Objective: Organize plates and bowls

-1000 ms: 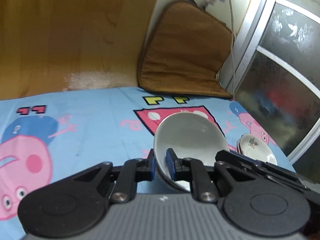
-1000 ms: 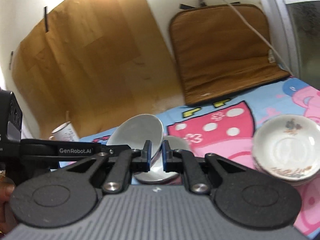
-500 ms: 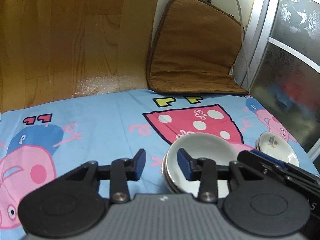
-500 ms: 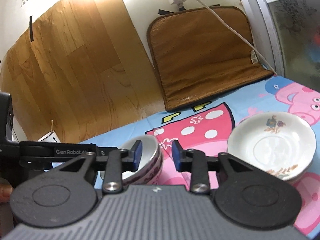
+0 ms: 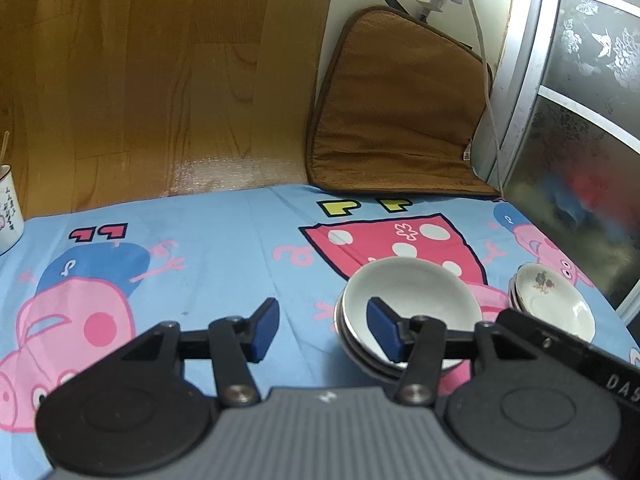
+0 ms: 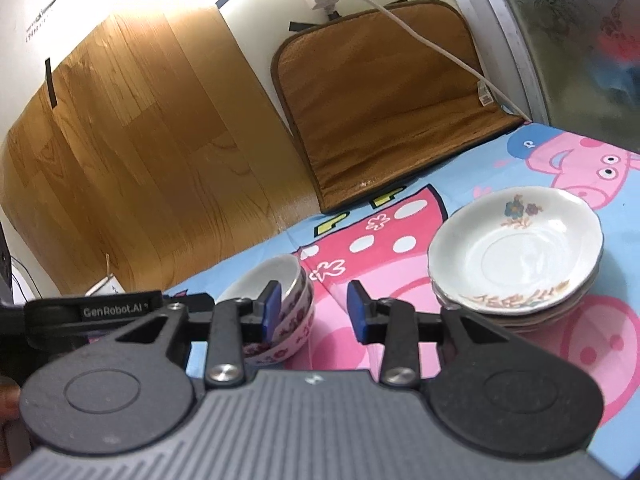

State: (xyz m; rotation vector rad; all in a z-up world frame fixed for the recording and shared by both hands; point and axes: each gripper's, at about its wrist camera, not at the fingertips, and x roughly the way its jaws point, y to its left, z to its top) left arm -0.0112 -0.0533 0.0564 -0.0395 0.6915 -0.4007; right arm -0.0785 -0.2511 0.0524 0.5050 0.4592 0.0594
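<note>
Tablecloth (image 5: 224, 240): bowls (image 5: 408, 304) now stacked, released.

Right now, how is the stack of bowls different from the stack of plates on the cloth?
The stack of bowls is deep and narrow; the stack of plates is shallow and wide. The bowls carry a purple pattern outside; the top plate has flowers inside. Both stacks are white, upright and empty, and rest on the cartoon cloth.
</note>
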